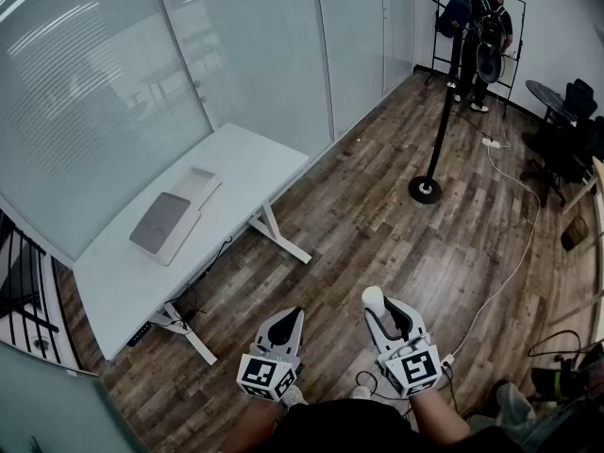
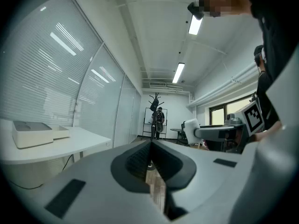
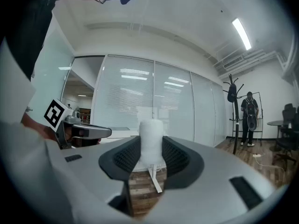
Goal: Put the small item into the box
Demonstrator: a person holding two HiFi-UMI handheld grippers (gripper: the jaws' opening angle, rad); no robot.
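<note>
Wooden floor lay beneath the right gripper (image 1: 389,314), whose fingers clenched the small white item (image 3: 151,140); the left gripper (image 1: 286,321) was closed and empty. The carry looked under way. Next, the item must travel toward the frame's upper left, to the box (image 1: 175,217) on the counter (image 1: 123,291), well apart.

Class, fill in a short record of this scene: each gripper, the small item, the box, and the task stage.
left gripper: shut, empty
right gripper: shut on the small white item
box: on the white table, apart from both grippers
task stage: item held, not yet in the box
</note>
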